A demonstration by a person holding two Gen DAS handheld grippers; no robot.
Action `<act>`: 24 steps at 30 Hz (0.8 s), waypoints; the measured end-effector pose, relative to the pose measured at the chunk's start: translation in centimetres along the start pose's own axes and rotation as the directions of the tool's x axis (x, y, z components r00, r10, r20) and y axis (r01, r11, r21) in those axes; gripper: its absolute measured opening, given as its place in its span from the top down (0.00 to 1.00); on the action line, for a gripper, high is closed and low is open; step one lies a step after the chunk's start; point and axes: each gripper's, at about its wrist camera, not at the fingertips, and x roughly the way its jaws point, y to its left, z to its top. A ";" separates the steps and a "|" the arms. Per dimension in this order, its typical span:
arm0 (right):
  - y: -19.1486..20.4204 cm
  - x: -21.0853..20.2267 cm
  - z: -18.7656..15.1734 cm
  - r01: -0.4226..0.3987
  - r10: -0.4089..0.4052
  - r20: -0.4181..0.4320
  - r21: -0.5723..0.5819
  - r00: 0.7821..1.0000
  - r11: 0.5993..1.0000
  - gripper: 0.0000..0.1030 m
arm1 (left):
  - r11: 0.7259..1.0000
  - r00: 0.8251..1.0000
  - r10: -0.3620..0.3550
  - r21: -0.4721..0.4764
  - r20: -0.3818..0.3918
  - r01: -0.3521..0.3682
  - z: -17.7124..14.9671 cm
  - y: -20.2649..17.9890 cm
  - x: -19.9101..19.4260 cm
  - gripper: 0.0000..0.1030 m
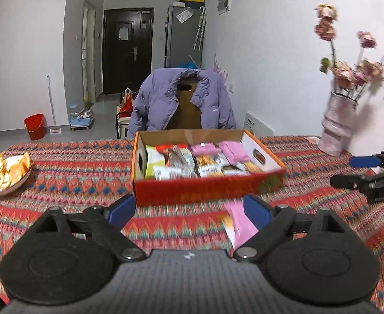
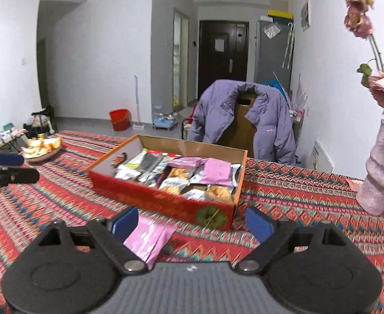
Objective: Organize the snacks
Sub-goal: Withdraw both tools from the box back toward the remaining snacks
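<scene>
Your left gripper [image 1: 189, 209] and right gripper [image 2: 190, 222] tilt downward, jaws wide, holding nothing. Snack box [image 1: 205, 191] sits at twelve o'clock; a pink packet [image 2: 150, 238] lies loose on the cloth.

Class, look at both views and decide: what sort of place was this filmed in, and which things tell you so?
Most likely a lived-in flat's dining area: a table under a patterned cloth, a purple jacket draped over a chair, a dark entrance door down the hall, and a vase of flowers.
</scene>
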 end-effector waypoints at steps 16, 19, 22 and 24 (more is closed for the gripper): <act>5.9 -12.9 -13.5 0.007 -0.009 0.049 0.022 0.999 1.000 0.06 | 0.997 0.994 0.081 0.006 0.070 -0.082 -13.2 -3.4 -12.8 0.06; 6.6 -13.0 -14.8 -0.004 0.004 0.023 0.007 1.000 1.000 0.06 | 0.996 0.994 0.081 0.027 0.079 -0.083 -13.5 -3.8 -13.0 0.05; 6.8 -12.8 -15.3 0.018 -0.018 0.008 0.002 1.000 1.000 0.06 | 0.997 0.996 0.062 0.039 0.058 -0.065 -13.5 -4.3 -12.2 0.05; 6.7 -12.7 -15.6 0.025 -0.025 0.000 0.015 1.000 1.000 0.06 | 0.998 0.998 0.032 0.050 0.045 -0.034 -13.5 -4.7 -11.6 0.05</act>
